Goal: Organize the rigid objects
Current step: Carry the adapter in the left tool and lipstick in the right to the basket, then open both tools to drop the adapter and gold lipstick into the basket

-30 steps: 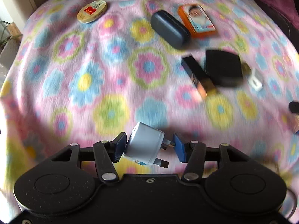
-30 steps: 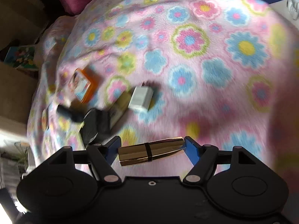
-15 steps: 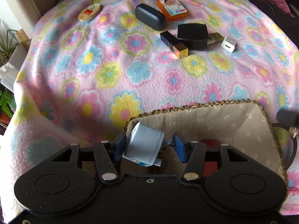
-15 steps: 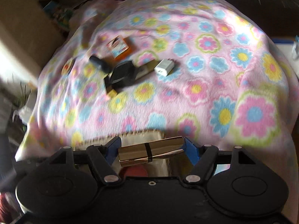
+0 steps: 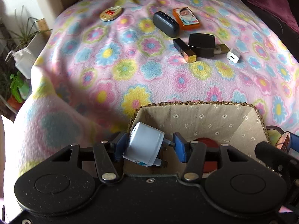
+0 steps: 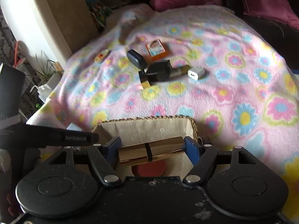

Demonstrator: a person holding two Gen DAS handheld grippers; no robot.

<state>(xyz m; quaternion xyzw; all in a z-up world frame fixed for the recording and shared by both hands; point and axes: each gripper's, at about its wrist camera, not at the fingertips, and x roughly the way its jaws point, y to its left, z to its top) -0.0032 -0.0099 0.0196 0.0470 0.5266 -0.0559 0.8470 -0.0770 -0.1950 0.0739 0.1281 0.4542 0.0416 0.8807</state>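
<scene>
The left gripper pinches a white plug adapter over the near-left corner of the lined basket — stiff, light plastic, tilted, its smooth body liable to twist, so the flat sides look safest. The right gripper clamps a gold lipstick tube end to end above the basket's far edge — glossy, probably slippery.

Each black claw has blue pads, silver screws, and seemingly dusty housing.
</scene>
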